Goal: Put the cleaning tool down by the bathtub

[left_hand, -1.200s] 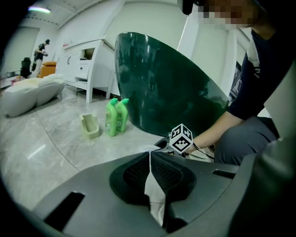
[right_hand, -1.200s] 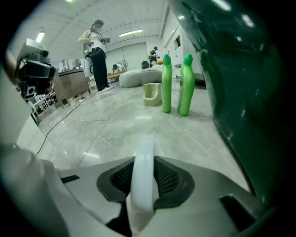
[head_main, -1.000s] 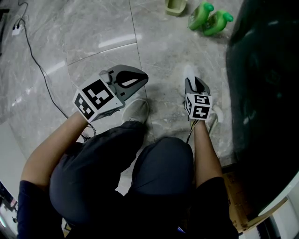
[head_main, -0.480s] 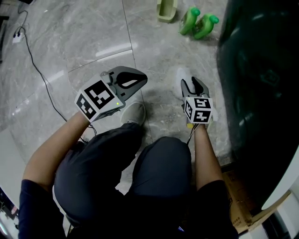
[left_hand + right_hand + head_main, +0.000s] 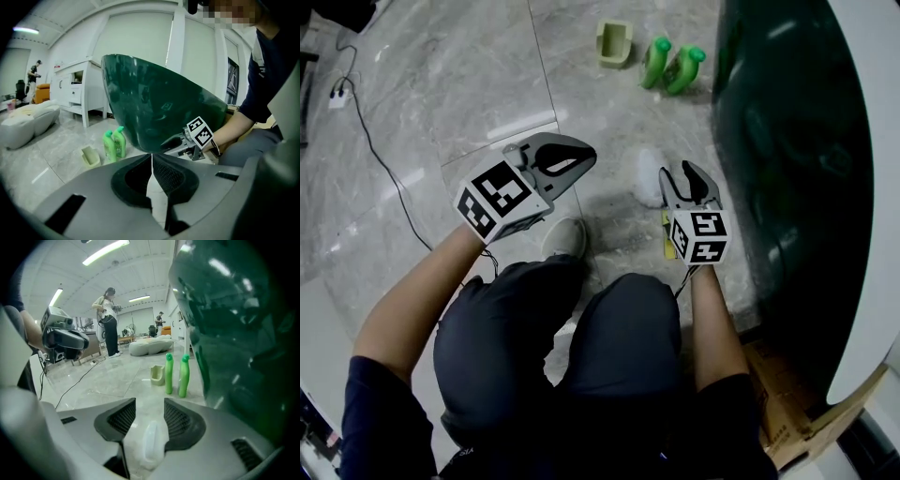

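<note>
The white cleaning tool (image 5: 645, 176) lies on the grey floor beside the dark green bathtub (image 5: 787, 141). My right gripper (image 5: 686, 174) hovers just above it, open; its jaws have just been opening. In the right gripper view the tool's pale handle (image 5: 151, 444) shows below the gap, and neither pad touches it. That gripper (image 5: 149, 404) points along the tub wall (image 5: 234, 333). My left gripper (image 5: 584, 155) is held higher to the left, shut and empty; its tips (image 5: 151, 161) meet in the left gripper view, facing the tub (image 5: 159, 108).
Two green bottles (image 5: 670, 66) and an olive tray (image 5: 615, 42) stand on the floor near the tub's far end. A black cable (image 5: 384, 159) runs along the left. My shoe (image 5: 565, 237) is under the left gripper. Cardboard (image 5: 778, 394) lies at lower right.
Both grippers have risen from the floor. The right gripper's jaws have spread and let go of the white tool, which stays on the floor.
</note>
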`<state>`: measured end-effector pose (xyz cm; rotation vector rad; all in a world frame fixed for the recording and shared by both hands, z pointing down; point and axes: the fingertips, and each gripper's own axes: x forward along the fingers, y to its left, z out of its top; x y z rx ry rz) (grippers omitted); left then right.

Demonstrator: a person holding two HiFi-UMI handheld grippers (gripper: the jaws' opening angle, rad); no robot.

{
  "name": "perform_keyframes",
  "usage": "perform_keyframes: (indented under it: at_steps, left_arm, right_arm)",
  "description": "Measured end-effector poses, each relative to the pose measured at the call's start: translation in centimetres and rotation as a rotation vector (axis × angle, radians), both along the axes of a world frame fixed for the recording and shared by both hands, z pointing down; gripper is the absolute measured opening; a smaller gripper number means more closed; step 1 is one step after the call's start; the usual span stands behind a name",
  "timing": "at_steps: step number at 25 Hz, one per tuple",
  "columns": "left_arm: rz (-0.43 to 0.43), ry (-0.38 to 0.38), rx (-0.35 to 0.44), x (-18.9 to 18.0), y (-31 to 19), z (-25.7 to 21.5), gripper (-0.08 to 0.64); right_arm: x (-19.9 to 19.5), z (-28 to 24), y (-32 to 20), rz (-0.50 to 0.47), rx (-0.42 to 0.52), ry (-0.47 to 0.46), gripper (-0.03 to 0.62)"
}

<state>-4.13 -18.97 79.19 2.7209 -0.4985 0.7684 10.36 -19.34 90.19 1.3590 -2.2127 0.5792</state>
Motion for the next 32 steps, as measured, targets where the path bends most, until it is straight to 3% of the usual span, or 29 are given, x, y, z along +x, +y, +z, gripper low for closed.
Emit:
perform_keyframes:
  at_steps: [9,24,32]
  left_arm:
    - [0.047,0.009,0.008,2.2,-2.0,-9.0,0.034]
    - [0.118,0.070,0.077,6.8,-3.0,-36.2,0.034]
    - [0.106,0.154,0.109,8.0,-4.5,-49.8,0.034]
  right_arm:
    - [1.6,-12.1,0.5,0.015,0.057,0.019,0.178]
    - [2.3,-42.3,1.4,0.153,0.143,-0.063,0.178]
    - [3.4,-57.3,1.9,0.240,0.214,-0.062,0.178]
